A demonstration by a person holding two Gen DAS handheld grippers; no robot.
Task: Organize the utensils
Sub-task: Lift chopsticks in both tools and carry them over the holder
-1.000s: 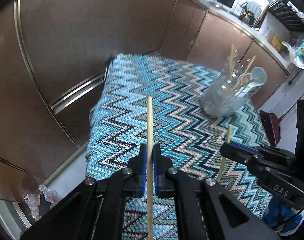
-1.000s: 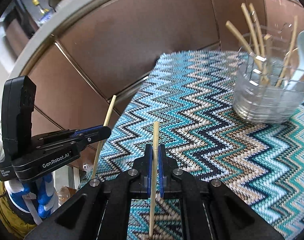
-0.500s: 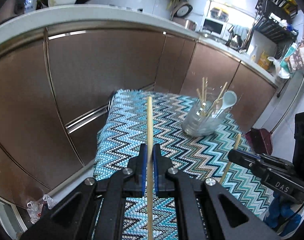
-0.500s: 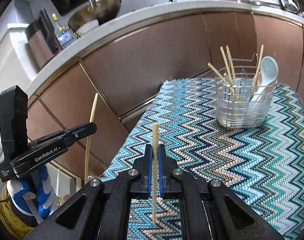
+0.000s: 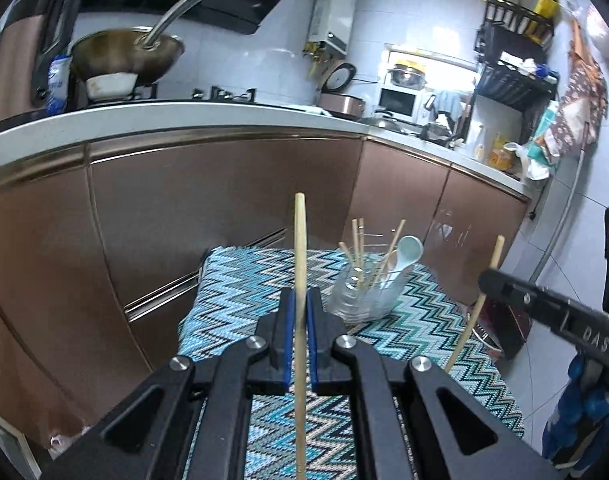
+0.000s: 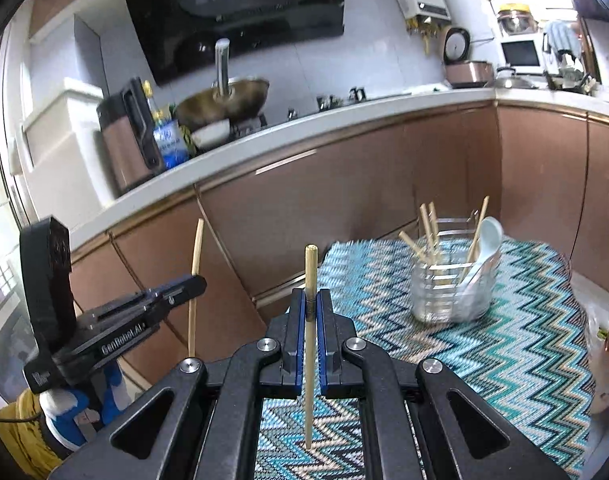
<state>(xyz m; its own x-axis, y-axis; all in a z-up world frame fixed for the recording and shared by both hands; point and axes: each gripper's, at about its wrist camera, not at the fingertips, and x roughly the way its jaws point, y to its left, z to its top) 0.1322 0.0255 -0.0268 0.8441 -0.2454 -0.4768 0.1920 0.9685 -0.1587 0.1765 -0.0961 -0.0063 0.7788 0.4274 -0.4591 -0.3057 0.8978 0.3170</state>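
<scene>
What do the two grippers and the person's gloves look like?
Both grippers, left and right, are black with blue pads and silver bolts. The left body reads "GenRobot.AI", the right "DAS". The gloves are blue and white.

Cloth (image 5: 264, 276) before the holder (image 5: 364, 292) lies open — cabinets (image 5: 224, 200) (behind) block.

surface: table under zigzag cloth (image 6: 504, 352) | on it: clear utensil holder (image 6: 450, 292), apparently upright
</scene>
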